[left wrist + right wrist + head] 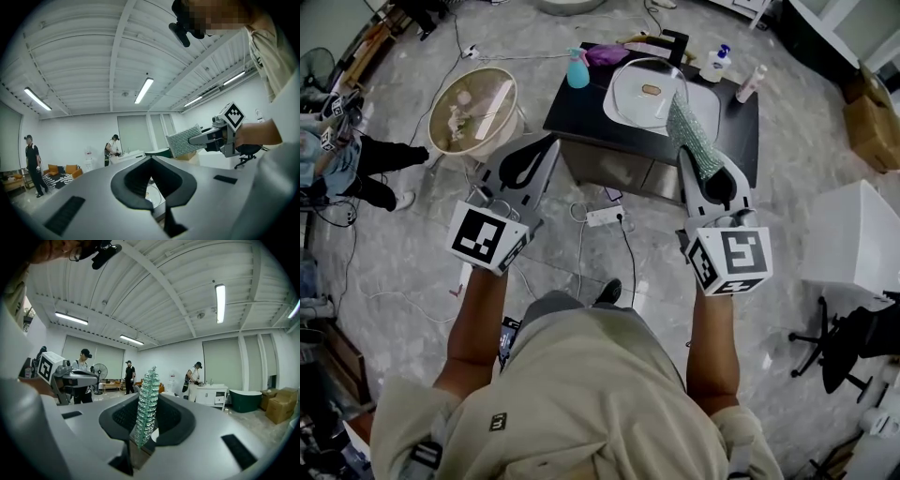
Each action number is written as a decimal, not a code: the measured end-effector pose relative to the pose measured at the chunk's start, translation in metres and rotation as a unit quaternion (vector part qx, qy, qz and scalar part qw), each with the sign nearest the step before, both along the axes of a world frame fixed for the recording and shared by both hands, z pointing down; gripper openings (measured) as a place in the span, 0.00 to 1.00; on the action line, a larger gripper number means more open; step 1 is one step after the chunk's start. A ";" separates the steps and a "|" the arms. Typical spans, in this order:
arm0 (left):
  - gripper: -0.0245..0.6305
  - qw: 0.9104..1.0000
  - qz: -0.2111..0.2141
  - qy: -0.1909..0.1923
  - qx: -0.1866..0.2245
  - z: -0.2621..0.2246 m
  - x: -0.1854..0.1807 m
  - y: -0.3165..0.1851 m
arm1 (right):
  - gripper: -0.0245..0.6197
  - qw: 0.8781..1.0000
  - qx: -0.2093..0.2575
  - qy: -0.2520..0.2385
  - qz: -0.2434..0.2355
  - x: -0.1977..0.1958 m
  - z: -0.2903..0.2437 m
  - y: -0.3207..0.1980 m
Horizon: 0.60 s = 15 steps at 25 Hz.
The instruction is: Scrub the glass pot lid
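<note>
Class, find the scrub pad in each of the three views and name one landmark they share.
Head view: upper middle, pad sticking out of the right gripper.
Left gripper view: right of centre, broad face showing.
Right gripper view: centre, edge-on between the jaws.
Shared landmark: the right gripper holding it.

Left gripper [549, 145] closed, empty; right gripper [698, 161] clamped on scrub pad [687, 127].
</note>
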<state>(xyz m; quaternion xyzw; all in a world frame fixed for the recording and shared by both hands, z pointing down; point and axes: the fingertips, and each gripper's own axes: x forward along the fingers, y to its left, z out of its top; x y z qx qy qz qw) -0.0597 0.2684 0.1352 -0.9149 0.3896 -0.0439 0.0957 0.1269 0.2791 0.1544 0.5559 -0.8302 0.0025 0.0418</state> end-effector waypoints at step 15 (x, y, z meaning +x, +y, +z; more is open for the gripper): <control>0.06 0.997 0.073 0.006 -0.011 0.014 0.057 -0.074 | 0.17 0.997 -0.025 0.002 0.075 0.053 0.021 -0.035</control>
